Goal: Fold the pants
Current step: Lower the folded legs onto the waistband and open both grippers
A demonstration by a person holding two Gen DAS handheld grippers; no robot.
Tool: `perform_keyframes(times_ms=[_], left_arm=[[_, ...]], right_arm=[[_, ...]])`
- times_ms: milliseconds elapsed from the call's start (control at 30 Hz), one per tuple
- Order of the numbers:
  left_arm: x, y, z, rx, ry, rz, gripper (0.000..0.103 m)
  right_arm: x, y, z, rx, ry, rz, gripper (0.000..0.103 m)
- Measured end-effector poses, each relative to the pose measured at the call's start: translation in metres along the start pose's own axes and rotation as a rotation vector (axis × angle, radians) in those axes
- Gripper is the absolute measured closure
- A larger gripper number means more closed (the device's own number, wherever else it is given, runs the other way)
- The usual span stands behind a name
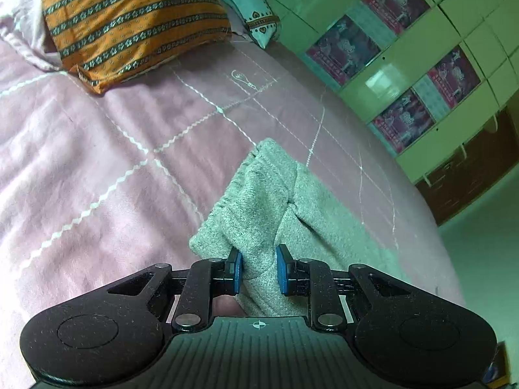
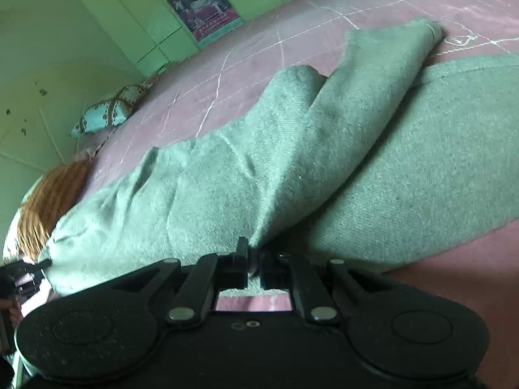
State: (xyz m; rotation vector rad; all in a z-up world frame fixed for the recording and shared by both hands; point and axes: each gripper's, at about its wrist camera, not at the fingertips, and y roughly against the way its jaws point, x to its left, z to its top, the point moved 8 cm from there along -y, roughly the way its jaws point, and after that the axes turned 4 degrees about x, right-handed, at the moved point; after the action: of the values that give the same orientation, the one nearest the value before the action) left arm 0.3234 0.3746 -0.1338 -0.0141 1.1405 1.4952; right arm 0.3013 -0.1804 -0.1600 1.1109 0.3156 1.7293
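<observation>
Grey-green knit pants (image 1: 259, 201) lie on a pink quilted bedcover (image 1: 97, 162). In the left wrist view my left gripper (image 1: 258, 269) is shut on a bunched edge of the pants, with the cloth filling the gap between its blue pads (image 1: 238, 267) and lifted off the bed. In the right wrist view the pants (image 2: 259, 168) stretch across the bed with a raised fold running up to the right. My right gripper (image 2: 254, 259) is shut on the near end of that fold. A dark shape (image 2: 19, 272) at the far left holds the pants' other end.
An orange striped pillow (image 1: 129, 22) and a light blue patterned pillow (image 1: 253, 13) lie at the head of the bed. Green cupboards with posters (image 1: 405, 64) stand past the bed's far side. The bed edge drops to the floor (image 1: 486, 243) on the right.
</observation>
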Motion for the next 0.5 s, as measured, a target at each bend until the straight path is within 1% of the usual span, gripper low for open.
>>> perform_keyframes(times_ms=[33,67,133,200,267,333,400,500], left_arm=[[-0.001,0.001,0.000,-0.004,0.005,0.002,0.080],[-0.002,0.003,0.000,-0.006,0.015,0.005,0.078],[-0.008,0.010,0.000,-0.021,0.024,0.019,0.075],[-0.016,0.022,-0.001,-0.048,-0.004,0.067,0.075],[-0.033,0.041,-0.005,-0.098,-0.066,0.129,0.075],[-0.055,0.054,-0.013,-0.138,-0.144,0.169,0.075],[-0.083,0.051,-0.028,-0.118,-0.225,0.163,0.075],[-0.124,0.027,-0.062,-0.054,-0.364,0.180,0.074]], right_arm=[[0.001,0.002,0.001,0.000,0.008,-0.001,0.101],[0.001,0.005,0.001,0.001,0.012,0.000,0.096],[-0.002,0.015,0.003,-0.010,-0.003,0.013,0.091],[-0.003,0.026,0.006,-0.037,-0.007,0.014,0.091],[-0.004,0.042,0.009,-0.075,0.007,0.002,0.091],[-0.008,0.058,0.014,-0.126,0.028,-0.020,0.091],[-0.010,0.066,0.022,-0.162,0.050,-0.045,0.091],[-0.005,0.058,0.038,-0.172,0.079,-0.077,0.091]])
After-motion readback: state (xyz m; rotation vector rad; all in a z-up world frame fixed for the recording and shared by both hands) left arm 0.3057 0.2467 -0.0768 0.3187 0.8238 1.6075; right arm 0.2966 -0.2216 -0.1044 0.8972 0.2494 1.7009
